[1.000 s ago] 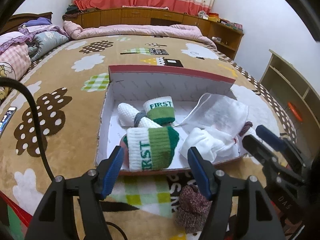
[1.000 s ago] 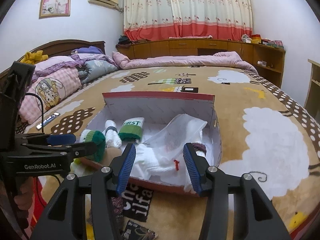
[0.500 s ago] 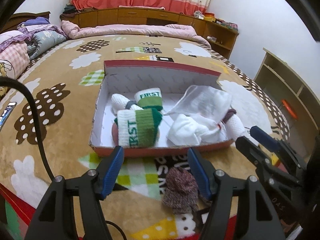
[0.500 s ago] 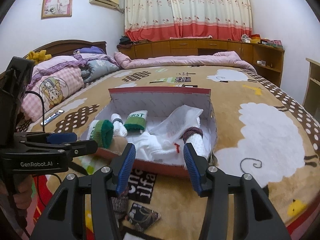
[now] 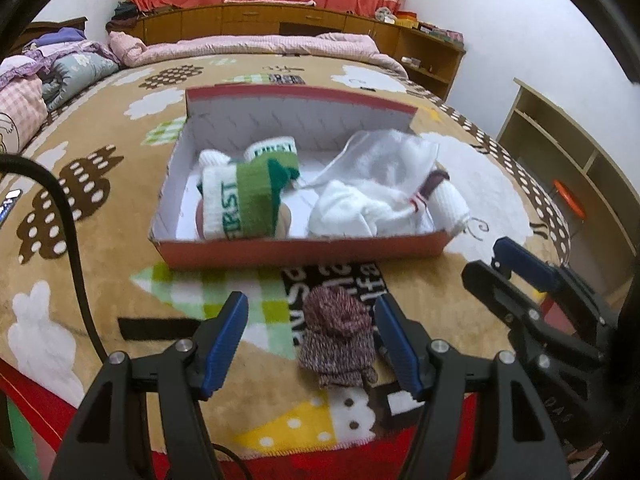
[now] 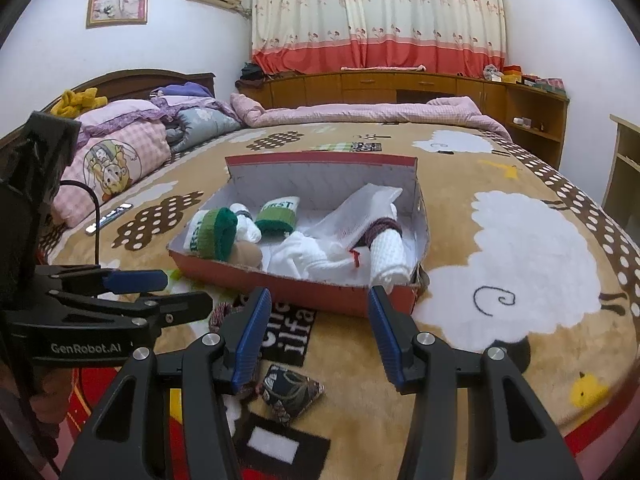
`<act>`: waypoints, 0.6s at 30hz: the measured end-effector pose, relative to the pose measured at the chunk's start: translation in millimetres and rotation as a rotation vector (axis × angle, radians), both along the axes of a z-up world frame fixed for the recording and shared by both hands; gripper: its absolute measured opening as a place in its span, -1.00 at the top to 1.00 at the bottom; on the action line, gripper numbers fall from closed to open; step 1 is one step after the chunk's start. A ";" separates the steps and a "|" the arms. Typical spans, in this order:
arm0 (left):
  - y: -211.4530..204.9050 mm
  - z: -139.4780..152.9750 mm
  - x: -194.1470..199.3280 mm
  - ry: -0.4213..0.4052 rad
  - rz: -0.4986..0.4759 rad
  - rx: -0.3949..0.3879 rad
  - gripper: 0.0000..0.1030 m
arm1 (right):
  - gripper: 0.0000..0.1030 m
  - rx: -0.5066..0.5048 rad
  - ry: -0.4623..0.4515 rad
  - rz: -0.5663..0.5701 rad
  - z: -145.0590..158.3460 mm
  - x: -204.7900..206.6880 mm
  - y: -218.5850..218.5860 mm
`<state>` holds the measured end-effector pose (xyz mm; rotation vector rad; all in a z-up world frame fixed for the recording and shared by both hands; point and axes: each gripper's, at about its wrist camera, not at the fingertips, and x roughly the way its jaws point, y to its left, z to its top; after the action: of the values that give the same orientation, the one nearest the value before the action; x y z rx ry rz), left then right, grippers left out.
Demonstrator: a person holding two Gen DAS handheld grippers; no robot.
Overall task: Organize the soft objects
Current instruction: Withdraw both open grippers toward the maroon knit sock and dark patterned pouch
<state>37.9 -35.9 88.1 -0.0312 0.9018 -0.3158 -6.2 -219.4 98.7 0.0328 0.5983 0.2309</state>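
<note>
Both tools are released and empty. Our left tool (image 5: 312, 340) hangs with jaws spread right over the maroon marled knitted sock bundle (image 5: 338, 336), which lies on the tan cartoon-print bed blanket (image 5: 100, 216) just in front of the red cardboard shoebox (image 5: 304, 250). Our right tool (image 6: 316, 334) hovers beside it, jaws also apart, nothing between them.

Box already holds the green-and-white "FIRST" rolled sock (image 5: 244, 200), a white crumpled cloth pile (image 5: 360, 208) and a white waffle-knit roll with a maroon band (image 5: 448, 200). A dark patterned fabric pouch (image 6: 290, 392) is loose on the blanket too, near the right tool.

Step in hand, as we read it: pick the maroon bundle with the left.

- Drop straight down, bundle centred between the pads.
- Grab the fat rolled top, not the loose cuff, or it may unroll.
- Soft blanket gives: press a bit into it before closing.
- Lift clear of the box's front wall, then place in the open middle gap.
- Keep the right tool off to the side.
</note>
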 end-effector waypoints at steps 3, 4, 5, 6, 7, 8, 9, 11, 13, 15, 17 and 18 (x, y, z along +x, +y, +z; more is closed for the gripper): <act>0.9 -10.8 -1.2 0.027 0.003 -0.007 -0.35 | 0.00 -0.004 0.006 -0.003 -2.1 -3.8 -2.1; 1.5 -14.6 -2.1 0.036 0.006 -0.013 -0.35 | 0.00 -0.005 0.010 -0.004 -3.2 -5.3 -2.8; 2.0 -18.2 -3.0 0.043 0.010 -0.018 -0.35 | 0.00 -0.005 0.015 -0.005 -5.1 -7.0 -3.4; 2.2 -21.9 -3.7 0.051 0.012 -0.022 -0.35 | 0.00 -0.006 0.021 -0.006 -7.1 -8.4 -3.7; 2.4 -24.3 -3.5 0.056 0.014 -0.023 -0.35 | 0.00 -0.010 0.030 -0.005 -10.0 -10.0 -3.6; 2.2 -27.7 -3.7 0.061 0.015 -0.021 -0.35 | 0.00 -0.013 0.035 -0.003 -11.9 -11.1 -3.2; 1.9 -29.6 -3.5 0.063 0.016 -0.019 -0.35 | 0.00 -0.018 0.043 -0.001 -14.6 -12.7 -2.9; 0.7 -33.8 -2.8 0.067 0.014 -0.025 -0.35 | 0.00 -0.021 0.051 0.000 -18.8 -15.5 -3.0; -1.4 -38.8 -2.6 0.076 0.005 -0.034 -0.35 | 0.00 -0.018 0.058 -0.006 -23.0 -18.1 -4.4; -4.2 -43.4 -2.8 0.082 -0.002 -0.033 -0.35 | 0.00 -0.012 0.067 -0.011 -26.8 -20.2 -6.1; -7.3 -47.1 -3.3 0.086 -0.004 -0.029 -0.35 | 0.00 -0.008 0.075 -0.012 -29.3 -21.4 -7.7; -9.0 -48.9 -3.7 0.086 -0.005 -0.027 -0.35 | 0.00 -0.008 0.078 -0.012 -30.5 -22.6 -8.2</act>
<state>34.2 -44.9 39.2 -0.0679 0.9834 -0.3329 -28.8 -227.6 68.2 0.0376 0.6760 0.2161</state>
